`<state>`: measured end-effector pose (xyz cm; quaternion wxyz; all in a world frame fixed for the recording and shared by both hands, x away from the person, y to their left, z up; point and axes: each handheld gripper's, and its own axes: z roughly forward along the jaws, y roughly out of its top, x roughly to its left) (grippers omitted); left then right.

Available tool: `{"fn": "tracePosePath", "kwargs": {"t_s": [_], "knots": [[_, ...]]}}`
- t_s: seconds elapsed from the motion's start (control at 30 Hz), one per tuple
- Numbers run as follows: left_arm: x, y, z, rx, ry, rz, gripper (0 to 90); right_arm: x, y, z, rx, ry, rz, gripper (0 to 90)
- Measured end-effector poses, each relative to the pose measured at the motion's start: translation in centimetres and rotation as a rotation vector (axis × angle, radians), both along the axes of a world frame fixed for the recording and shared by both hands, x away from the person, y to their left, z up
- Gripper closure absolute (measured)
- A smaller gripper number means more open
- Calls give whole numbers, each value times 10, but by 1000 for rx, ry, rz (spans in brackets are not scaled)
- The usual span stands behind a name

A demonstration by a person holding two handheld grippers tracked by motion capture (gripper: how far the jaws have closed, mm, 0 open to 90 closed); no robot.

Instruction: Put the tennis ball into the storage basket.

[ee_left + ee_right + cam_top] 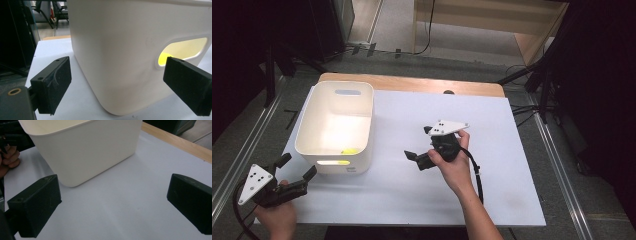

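1. Hard to identify: a small yellow thing (348,150) on the floor of the white bin (362,135), at its near end, mostly masked by the bin's walls; shape cannot be told.
2. Seen again from the left gripper view only as a yellow glow (165,57) through the bin's handle slot, partly blocked by a black jaw.
3. Cut off: bin's far end and rim in both gripper views.
4. Left gripper (294,172) at the table's near left corner, jaws spread wide, empty, aimed at the bin's near left corner and just short of it, not touching.
5. Right gripper (418,144) over the table's middle, right of the bin and apart from it, jaws wide, nothing between them but bare white table (120,202).
6. Bin on the table's left side, toward the far edge.
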<state>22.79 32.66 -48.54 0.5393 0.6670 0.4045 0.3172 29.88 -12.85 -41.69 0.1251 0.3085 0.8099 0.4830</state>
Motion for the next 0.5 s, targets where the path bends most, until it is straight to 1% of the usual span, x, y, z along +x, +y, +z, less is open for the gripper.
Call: {"fn": "tracePosePath", "kwargs": {"t_s": [0.27, 0.5], "knots": [[0, -1, 0, 2, -1, -1, 79, -7, -18, -6, 12, -10, -33, 0], [0, -2, 0, 6, 1, 3, 79, -12, -33, -12, 18, -7, -58, 0]]}}
